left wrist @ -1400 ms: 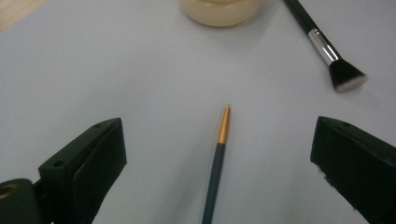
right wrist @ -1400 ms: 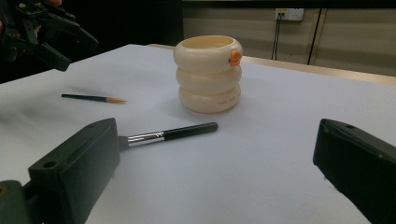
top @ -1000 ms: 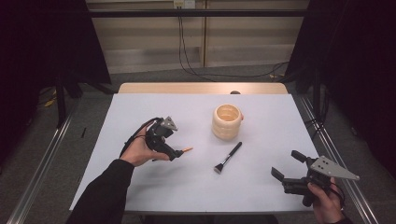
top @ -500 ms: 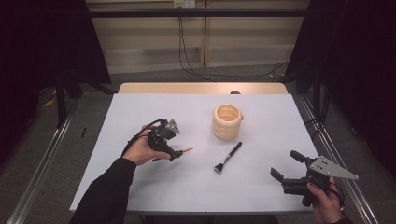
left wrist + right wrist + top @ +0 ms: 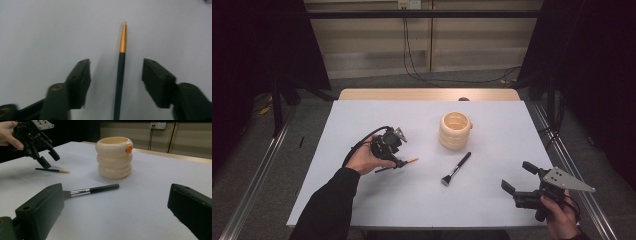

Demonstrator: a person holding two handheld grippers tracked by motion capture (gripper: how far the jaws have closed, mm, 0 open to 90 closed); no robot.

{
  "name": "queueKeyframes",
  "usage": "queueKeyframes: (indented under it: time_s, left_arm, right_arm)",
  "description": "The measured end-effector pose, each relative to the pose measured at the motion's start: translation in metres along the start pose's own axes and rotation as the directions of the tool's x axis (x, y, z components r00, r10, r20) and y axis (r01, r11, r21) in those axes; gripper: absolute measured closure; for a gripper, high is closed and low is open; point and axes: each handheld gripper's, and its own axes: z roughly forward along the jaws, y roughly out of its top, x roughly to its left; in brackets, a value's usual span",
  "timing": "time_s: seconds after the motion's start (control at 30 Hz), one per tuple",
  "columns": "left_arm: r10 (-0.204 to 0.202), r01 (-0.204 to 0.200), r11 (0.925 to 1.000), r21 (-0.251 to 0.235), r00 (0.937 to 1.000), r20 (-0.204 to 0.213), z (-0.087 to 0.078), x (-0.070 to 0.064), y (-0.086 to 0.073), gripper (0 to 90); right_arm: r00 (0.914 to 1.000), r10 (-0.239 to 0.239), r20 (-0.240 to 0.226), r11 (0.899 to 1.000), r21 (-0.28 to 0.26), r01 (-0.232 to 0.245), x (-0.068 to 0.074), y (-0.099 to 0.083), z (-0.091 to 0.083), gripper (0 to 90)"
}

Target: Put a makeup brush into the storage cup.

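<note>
A thin dark pencil-like stick with an orange tip (image 5: 120, 72) lies on the white table. My left gripper (image 5: 116, 80) hangs open just above it, one jaw on each side, not touching; the high view shows this gripper (image 5: 393, 160) left of centre over the stick (image 5: 407, 162). A black-handled makeup brush (image 5: 456, 168) lies mid-table, its handle (image 5: 96, 189) toward a cream ribbed cup (image 5: 455, 130). At the front right corner my right gripper (image 5: 518, 178) is open and holds nothing. In the right gripper view the cup (image 5: 114, 157) stands upright behind the brush.
The white table top (image 5: 492, 210) ends near the right gripper at its front and right edges. A wooden strip (image 5: 427, 94) runs along the far edge. Metal rails (image 5: 257, 180) flank the table on the floor.
My left gripper has shifted slightly right and lower over the orange-tipped stick. The right gripper has barely moved.
</note>
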Motion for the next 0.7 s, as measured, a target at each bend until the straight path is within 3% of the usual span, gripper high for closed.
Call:
queueKeyframes:
  time_s: [0.17, 0.3, 0.33, 0.37, 0.4, 0.47, 0.7]
  left_arm:
    - [0.011, -0.012, 0.9996, 0.027, 0.9998, 0.016, 0.005, -0.003, 0.007, 59.2]
    - [-0.002, 0.003, 0.9984, 0.057, 0.9999, -0.014, 0.011, -0.005, 0.013, 57.7]
    - [0.011, -0.010, 0.9977, 0.067, 0.9999, -0.007, 0.012, -0.004, 0.014, 58.0]
    - [0.020, -0.020, 0.9971, 0.074, 0.9998, -0.004, 0.013, -0.003, 0.014, 60.5]
    - [0.003, -0.003, 0.9976, 0.069, 1.0000, -0.006, 0.015, -0.005, 0.014, 63.7]
    - [0.029, -0.030, 0.9953, 0.092, 0.9995, 0.011, 0.016, -0.004, 0.015, 67.5]
    - [0.004, -0.005, 0.9940, 0.109, 0.9999, 0.014, 0.021, -0.005, 0.015, 75.4]
  right_arm:
    - [1.0000, -0.005, 0.000, 1.000, -0.001, 0.005, 0.000, 0.000, 0.000, 0.3]
    - [1.0000, -0.008, 0.001, 1.000, -0.003, 0.008, 0.000, 0.000, 0.000, 0.3]
    - [1.0000, -0.004, 0.007, 1.000, -0.009, 0.004, 0.000, 0.000, 0.000, 0.3]
    - [1.0000, -0.003, 0.009, 1.000, -0.011, 0.003, 0.000, 0.000, -0.001, 0.3]
    - [1.0000, -0.005, 0.004, 1.000, -0.005, 0.005, -0.001, 0.000, -0.001, 0.3]
    - [1.0000, -0.006, 0.003, 1.000, -0.007, 0.006, -0.001, 0.000, -0.001, 0.3]
    - [1.0000, -0.004, 0.004, 1.000, -0.007, 0.004, 0.000, 0.000, 0.000, 0.3]
